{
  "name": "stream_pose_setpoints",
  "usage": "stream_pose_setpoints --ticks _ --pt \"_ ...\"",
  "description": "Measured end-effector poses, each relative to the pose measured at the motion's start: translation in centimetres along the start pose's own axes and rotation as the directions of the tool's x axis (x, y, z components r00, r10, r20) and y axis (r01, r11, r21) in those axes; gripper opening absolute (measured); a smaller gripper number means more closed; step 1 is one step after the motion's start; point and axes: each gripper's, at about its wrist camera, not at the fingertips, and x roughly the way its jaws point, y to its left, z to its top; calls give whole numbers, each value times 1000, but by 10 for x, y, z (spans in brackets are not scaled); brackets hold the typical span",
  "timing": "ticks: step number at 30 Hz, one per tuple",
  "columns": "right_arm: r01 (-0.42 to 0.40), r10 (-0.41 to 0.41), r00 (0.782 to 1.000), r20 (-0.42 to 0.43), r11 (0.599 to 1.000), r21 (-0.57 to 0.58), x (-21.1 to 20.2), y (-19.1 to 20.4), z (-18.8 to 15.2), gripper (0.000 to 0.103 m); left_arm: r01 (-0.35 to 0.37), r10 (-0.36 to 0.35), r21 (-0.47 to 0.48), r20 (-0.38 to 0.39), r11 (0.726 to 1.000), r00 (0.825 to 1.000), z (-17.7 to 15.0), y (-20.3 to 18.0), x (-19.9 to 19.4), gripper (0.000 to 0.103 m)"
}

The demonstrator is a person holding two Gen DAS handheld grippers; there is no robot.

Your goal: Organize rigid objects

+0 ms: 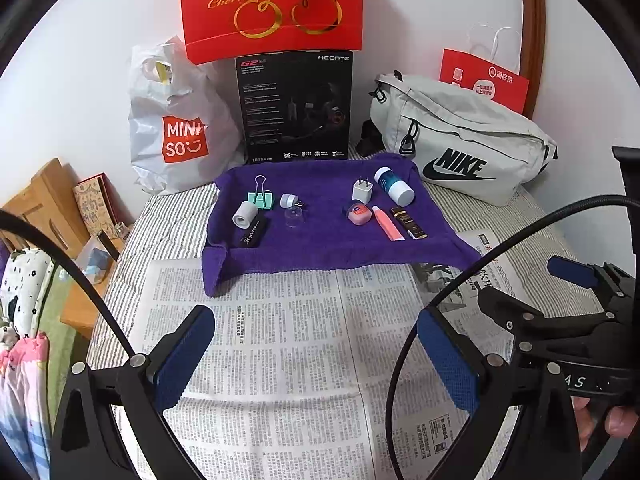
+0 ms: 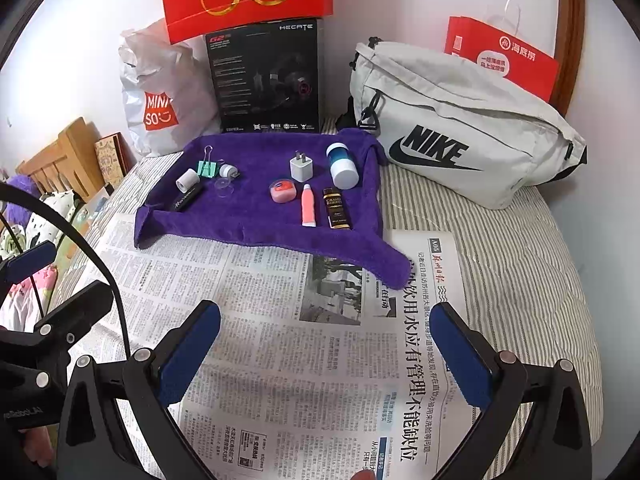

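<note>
From the left wrist, the left claw (image 1: pixel 316 354) hangs released and empty above a newspaper (image 1: pixel 280 340) spread on the bed (image 1: pixel 528 216). Beyond it lies a purple towel (image 1: pixel 320 248) carrying two clusters. On its left: a binder clip (image 1: pixel 261 197), a white roll (image 1: pixel 245 213), a black bar (image 1: pixel 253 234), a small cap (image 1: pixel 289 200) and a clear dome (image 1: pixel 295 216). On its right: a charger (image 1: pixel 363 191), a bottle (image 1: pixel 394 186), a pink tin (image 1: pixel 358 213), a pink tube (image 1: pixel 387 223) and a dark tube (image 1: pixel 407 222). The right claw's finger shows at the right edge.

From the right wrist, the right claw (image 2: pixel 326 358) is likewise released, holding nothing, over the newspaper (image 2: pixel 280 340). The towel (image 2: pixel 256 216) lies ahead; a Nike bag (image 2: pixel 460 136) sits to its right, a black box (image 2: pixel 266 80) behind.
</note>
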Motion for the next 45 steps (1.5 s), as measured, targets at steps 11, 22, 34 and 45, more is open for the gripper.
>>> stream_pose_setpoints --ticks 11,22,34,45 --pt "9 -9 1000 -8 1000 0 0 -1 -2 103 -14 14 -12 -10 1000 1000 -1 5 2 102" --pt "18 -18 1000 -7 1000 0 0 -3 -2 103 -4 3 -25 -18 1000 1000 -3 6 3 102" --pt "18 -18 1000 -5 1000 4 -1 -4 -3 103 -1 0 -34 -34 999 999 -4 4 6 102" --pt "19 -19 1000 -4 1000 5 -2 -4 -3 103 -1 0 -31 -39 1000 999 -5 3 7 102"
